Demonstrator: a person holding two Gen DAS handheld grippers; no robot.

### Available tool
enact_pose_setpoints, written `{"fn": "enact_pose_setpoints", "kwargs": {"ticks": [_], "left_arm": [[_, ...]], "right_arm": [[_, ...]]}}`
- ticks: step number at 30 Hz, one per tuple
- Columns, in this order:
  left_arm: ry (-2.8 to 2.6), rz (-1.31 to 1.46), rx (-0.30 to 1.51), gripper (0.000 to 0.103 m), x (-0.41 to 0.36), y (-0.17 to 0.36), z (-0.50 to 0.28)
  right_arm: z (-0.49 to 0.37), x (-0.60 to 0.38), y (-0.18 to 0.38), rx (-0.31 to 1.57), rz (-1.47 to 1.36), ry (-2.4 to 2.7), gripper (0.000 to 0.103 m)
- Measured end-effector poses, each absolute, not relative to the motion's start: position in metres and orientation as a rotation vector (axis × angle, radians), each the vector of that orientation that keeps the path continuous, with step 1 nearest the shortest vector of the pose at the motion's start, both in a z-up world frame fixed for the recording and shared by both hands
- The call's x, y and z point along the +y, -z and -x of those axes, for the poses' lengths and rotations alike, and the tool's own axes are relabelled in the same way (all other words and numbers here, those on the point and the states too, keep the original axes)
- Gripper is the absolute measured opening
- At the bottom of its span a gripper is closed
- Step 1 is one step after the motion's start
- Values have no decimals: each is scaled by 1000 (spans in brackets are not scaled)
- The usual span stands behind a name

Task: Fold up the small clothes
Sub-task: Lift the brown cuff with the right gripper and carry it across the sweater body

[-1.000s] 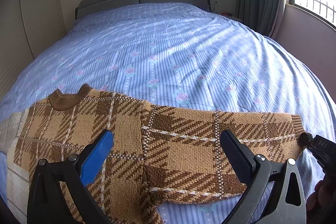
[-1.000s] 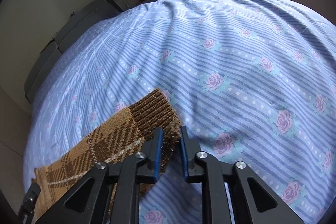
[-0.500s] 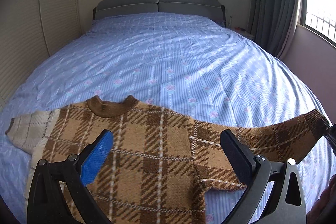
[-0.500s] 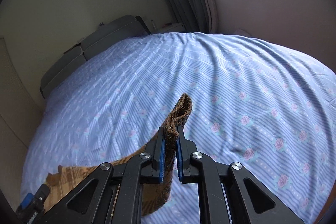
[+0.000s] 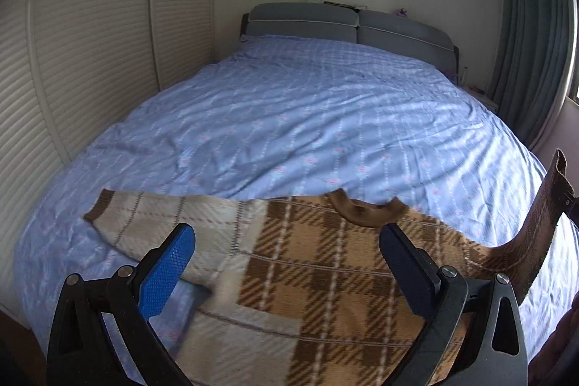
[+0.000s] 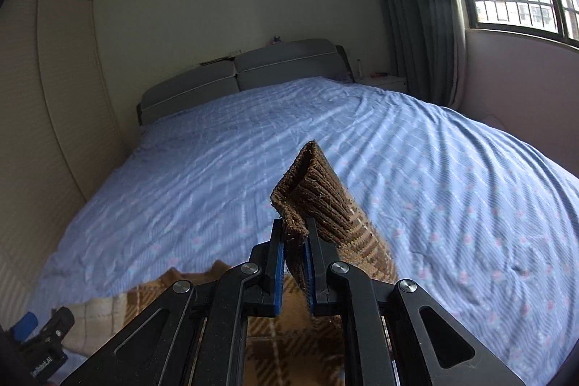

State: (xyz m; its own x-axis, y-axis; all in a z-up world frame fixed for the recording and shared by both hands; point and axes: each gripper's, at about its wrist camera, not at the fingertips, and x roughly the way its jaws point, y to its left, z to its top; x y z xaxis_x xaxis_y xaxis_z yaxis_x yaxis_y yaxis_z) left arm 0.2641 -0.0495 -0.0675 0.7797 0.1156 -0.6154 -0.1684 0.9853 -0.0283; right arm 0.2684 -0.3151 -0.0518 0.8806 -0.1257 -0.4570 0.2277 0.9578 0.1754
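The left wrist view alone shows the whole plaid sweater (image 5: 325, 281) spread on the near part of the blue bedspread (image 5: 307, 118), its pale sleeve (image 5: 170, 223) lying flat to the left. Only the right wrist view shows the grip itself — the right gripper (image 6: 293, 263) is clamped on the brown ribbed cuff (image 6: 311, 194), raised above the bed and pointing toward the headboard (image 6: 253, 67). The left gripper (image 5: 286, 263) hovers over the sweater body with jaws spread wide — holding nothing.

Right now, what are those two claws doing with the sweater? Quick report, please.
Right claw shut on sleeve cuff, lifted off bed. Left claw open above sweater. Nothing in the way.
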Motion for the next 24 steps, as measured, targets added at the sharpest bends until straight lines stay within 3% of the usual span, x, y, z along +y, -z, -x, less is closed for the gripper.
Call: {"fn": "enact_pose_setpoints", "kwargs": {"ticks": [11, 24], "left_arm": [[-296, 151, 706, 103, 74, 94, -253], [-333, 187, 771, 103, 116, 133, -256]], "right_arm": [[-318, -145, 105, 557, 5, 14, 10], [-338, -51, 195, 786, 130, -102, 11]]}}
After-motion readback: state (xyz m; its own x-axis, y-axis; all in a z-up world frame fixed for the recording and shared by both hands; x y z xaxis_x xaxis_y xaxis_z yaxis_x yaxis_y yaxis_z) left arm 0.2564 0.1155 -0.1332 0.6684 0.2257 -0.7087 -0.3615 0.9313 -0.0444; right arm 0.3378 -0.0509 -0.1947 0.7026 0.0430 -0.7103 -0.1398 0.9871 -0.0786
